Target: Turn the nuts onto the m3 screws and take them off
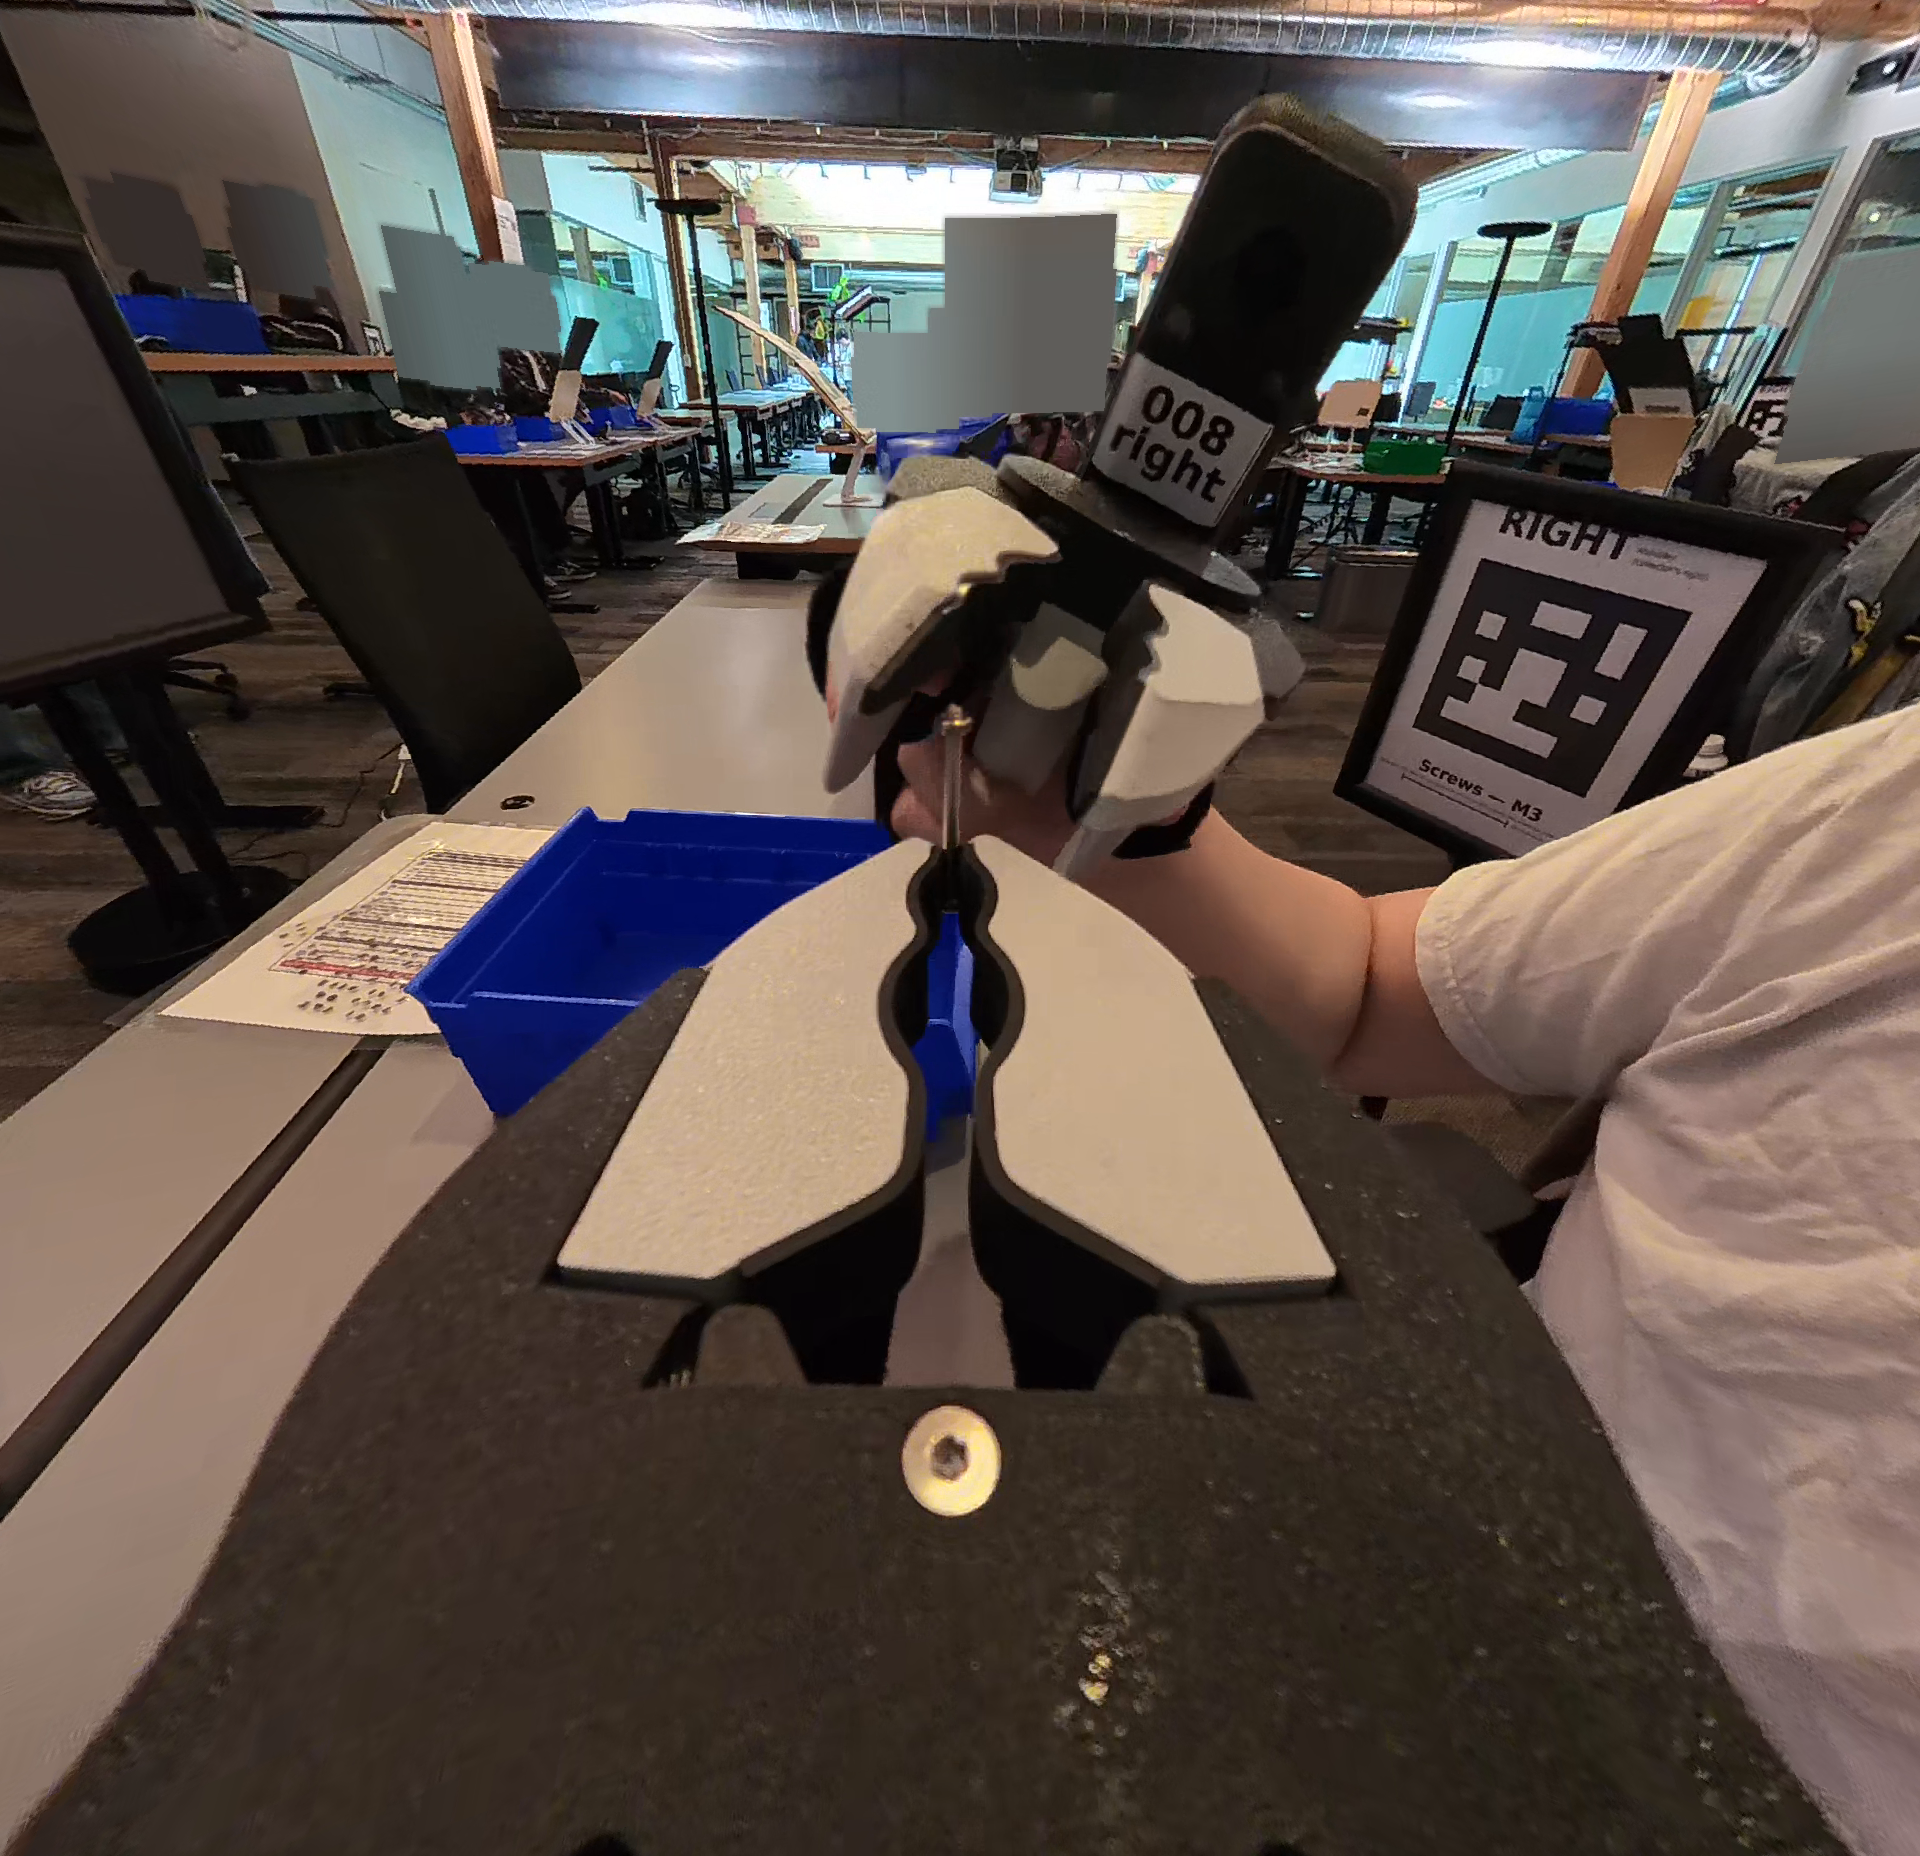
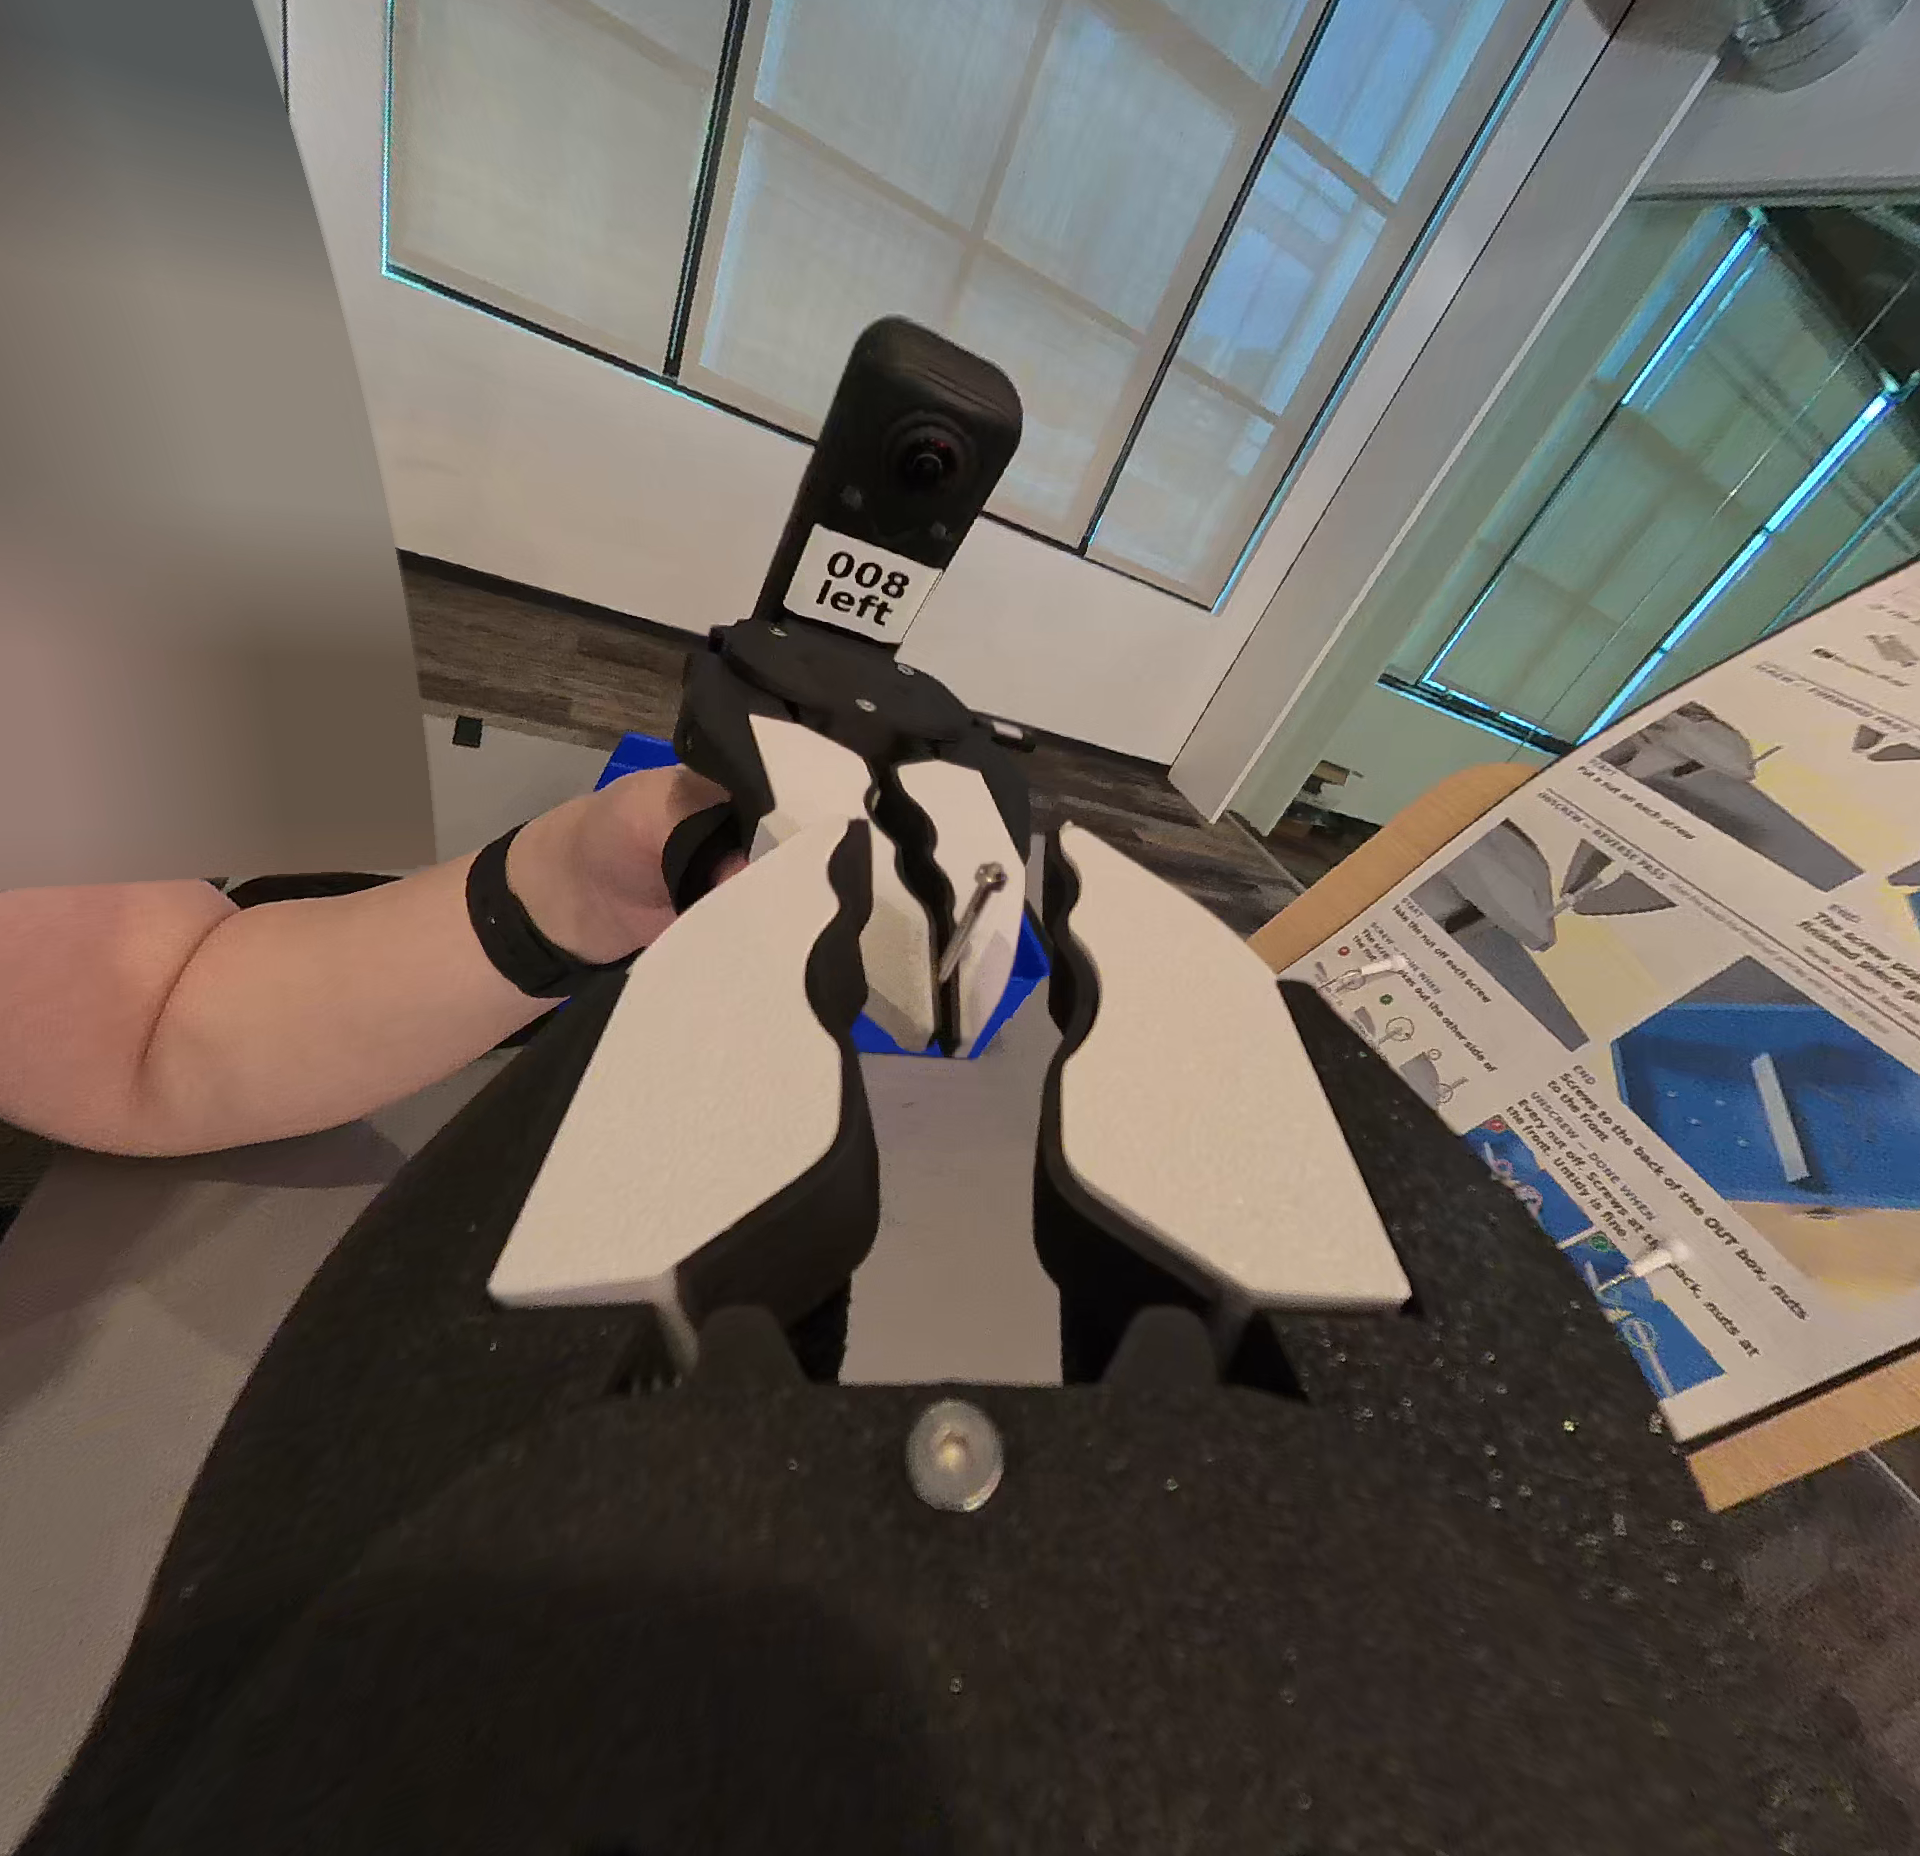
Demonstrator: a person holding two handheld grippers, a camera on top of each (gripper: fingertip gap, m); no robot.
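The screw [image 1: 952, 783] is a thin, silvery metal pin with a small rounded head at its free end; its shank is long and slim, and whether a nut sits on it cannot be told. In the left wrist view it stands nearly upright, head uppermost, with its lower end pinched between the tips of the left hand-held gripper [image 1: 948, 856], whose white fingers [image 1: 790, 1058] are pressed together around it. In the right wrist view the same screw [image 2: 971, 928] leans slightly, its head up and its lower end sunk between the far pair of white pads. The right hand-held gripper [image 2: 951, 850] is spread wide, its white fingers [image 2: 707, 1079] standing apart on either side of the screw without touching it; seen from the left wrist view, the right hand-held gripper [image 1: 1013, 705] hovers just above the screw's head, held in a person's hand [image 1: 1039, 819]. Below and behind the screw sits a blue bin [image 1: 644, 933] on the grey desk [image 1: 208, 1183], with a printed sheet [image 1: 353, 933] lying just beside the bin. A framed sign [image 1: 1558, 663] stands to the right, and an instruction board [image 2: 1621, 1027] leans near the right hand-held gripper.
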